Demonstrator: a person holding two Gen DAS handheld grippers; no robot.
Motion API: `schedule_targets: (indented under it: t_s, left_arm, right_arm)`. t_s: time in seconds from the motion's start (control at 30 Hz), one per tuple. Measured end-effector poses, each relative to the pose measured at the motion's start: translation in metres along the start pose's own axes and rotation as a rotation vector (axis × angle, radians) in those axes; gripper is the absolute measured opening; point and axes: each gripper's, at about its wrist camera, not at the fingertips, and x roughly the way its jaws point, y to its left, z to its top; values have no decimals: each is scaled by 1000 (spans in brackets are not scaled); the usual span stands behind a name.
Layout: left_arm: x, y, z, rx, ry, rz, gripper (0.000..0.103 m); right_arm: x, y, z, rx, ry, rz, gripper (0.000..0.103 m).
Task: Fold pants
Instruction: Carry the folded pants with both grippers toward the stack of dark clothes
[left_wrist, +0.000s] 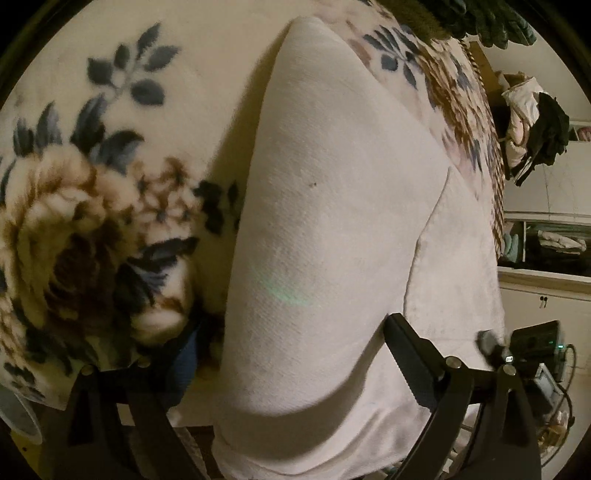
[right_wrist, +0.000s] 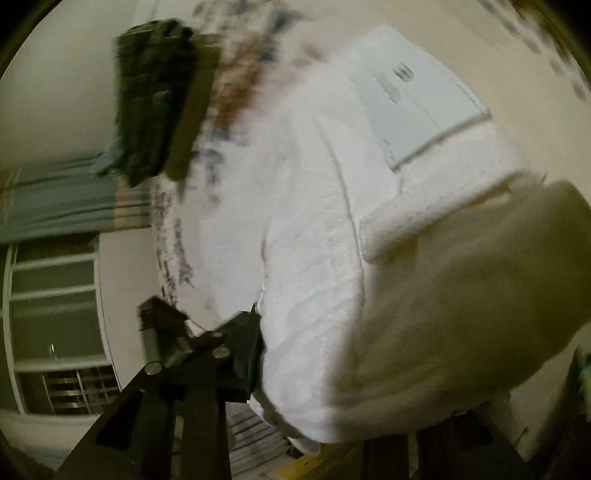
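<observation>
The white fleecy pants (left_wrist: 332, 206) lie on a cream floral plush blanket (left_wrist: 92, 177), running from 6 up to 12 o'clock in the left wrist view. The left gripper (left_wrist: 295, 354) has its black fingers (left_wrist: 410, 354) spread wide, straddling the cloth. The right gripper (right_wrist: 332, 369) is blurry; only one finger shows at 7 o'clock, so can't tell its grip.

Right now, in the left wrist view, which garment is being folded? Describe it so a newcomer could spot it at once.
Start from the floral blanket covering the bed. Lying on it, running up the middle of the view, are the cream-white pants, one layer doubled over another. Unlike the patterned blanket and the dark clothes pile off to the right, they are plain, pale and unpatterned.
</observation>
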Motion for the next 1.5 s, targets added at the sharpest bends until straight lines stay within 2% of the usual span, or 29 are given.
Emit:
schedule_targets:
  t_s: [0.07, 0.17, 0.2, 0.27, 0.33, 0.47, 0.53, 0.57, 0.63, 0.67, 0.7, 0.73, 0.8, 0.9, 1.03, 1.3, 1.5]
  left_arm:
    - [3, -2, 1, -2, 1, 2, 96]
    - [6, -3, 2, 2, 3, 6, 96]
    - [7, -5, 2, 6, 4, 6, 96]
    - [7, -4, 3, 9, 5, 7, 96]
    - [7, -3, 3, 15, 6, 8, 96]
    - [9, -4, 3, 34, 9, 20, 99]
    - [10, -8, 2, 47, 7, 36, 99]
    - [10, -9, 1, 49, 5, 42, 98]
    - [10, -12, 0, 50, 3, 44, 97]
    - [10, -15, 0, 59, -4, 40, 86]
    - [8, -16, -1, 68, -9, 45, 71]
    - [4, -19, -3, 87, -23, 62, 63]
    - [-4, -23, -8, 113, -41, 55, 38]
    - [-19, -28, -12, 128, -65, 25, 24]
    - [-44, -46, -19, 169, -76, 37, 20]
    - [-100, -84, -29, 176, -92, 38, 19]
    - [-165, -127, -4, 206, -175, 22, 19]
  right_arm:
    - [5, -3, 3, -18, 32, -53, 34]
    - [12, -35, -2, 24, 78, -114, 48]
    - [13, -44, -3, 44, 78, -103, 55]
    - [13, -56, -6, 77, 59, -59, 58]
    - [14, -58, -8, 73, 41, -52, 60]
    - [25, -59, -9, 143, 1, 35, 76]
    - [30, -55, -8, 151, -10, 50, 78]
    - [33, -50, -9, 140, -10, 48, 77]
    - [35, -43, -11, 99, -6, -6, 63]
    - [35, -42, -13, 92, -6, -11, 48]
    - [32, -43, -13, 92, -13, -8, 42]
    - [29, -41, -15, 88, -20, -8, 39]
    - [25, -31, -16, 63, -29, -24, 35]
    - [17, -15, -17, 42, -43, -48, 32]
    - [-3, 10, -20, 36, -63, -57, 31]
    - [-53, 53, -24, 13, -59, -49, 30]
    - [-91, 119, 6, -71, -99, -8, 30]
